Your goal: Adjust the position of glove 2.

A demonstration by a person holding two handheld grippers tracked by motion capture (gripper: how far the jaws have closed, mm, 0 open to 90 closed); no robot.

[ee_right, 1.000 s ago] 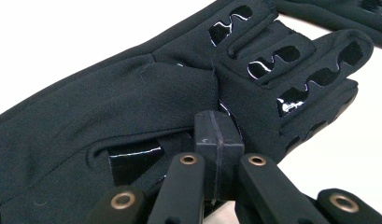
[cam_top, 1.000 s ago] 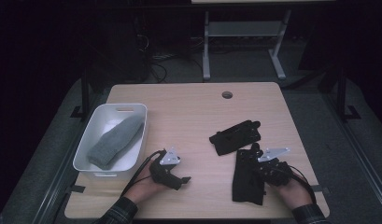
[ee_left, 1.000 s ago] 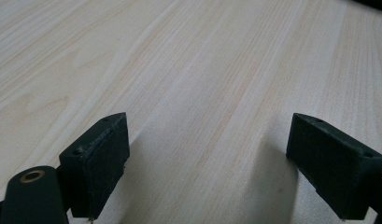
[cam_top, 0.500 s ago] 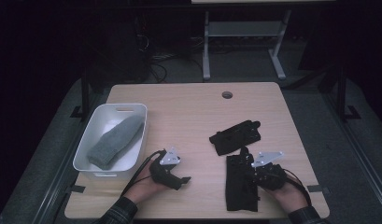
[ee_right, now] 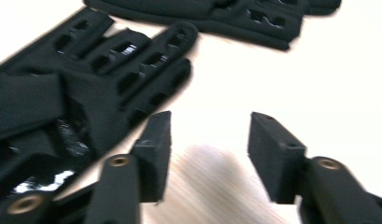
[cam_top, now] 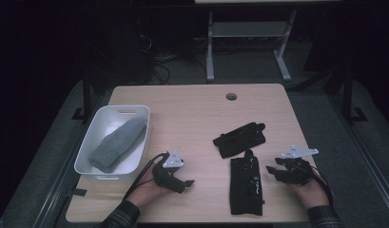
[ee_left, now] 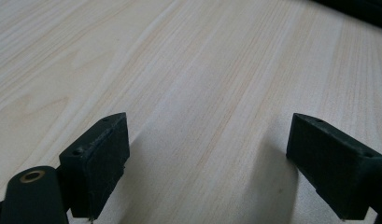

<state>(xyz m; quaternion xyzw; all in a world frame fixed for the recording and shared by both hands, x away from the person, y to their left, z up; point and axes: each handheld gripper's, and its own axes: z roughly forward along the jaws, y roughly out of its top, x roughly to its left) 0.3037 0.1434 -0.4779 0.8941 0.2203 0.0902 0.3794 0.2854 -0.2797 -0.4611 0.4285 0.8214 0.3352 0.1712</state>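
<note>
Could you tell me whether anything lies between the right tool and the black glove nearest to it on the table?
Nothing visible does. The right tool has just opened, with bare wood between its jaws, and the near black glove lies right beside it across open table.

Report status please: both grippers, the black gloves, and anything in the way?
Left gripper open, resting on table. Right gripper jaws just opening, nothing between, beside near glove. Far glove lies apart. Nothing blocking.

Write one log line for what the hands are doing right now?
right gripper: open, just released near black glove | left gripper: open, on table | far black glove: flat
</note>
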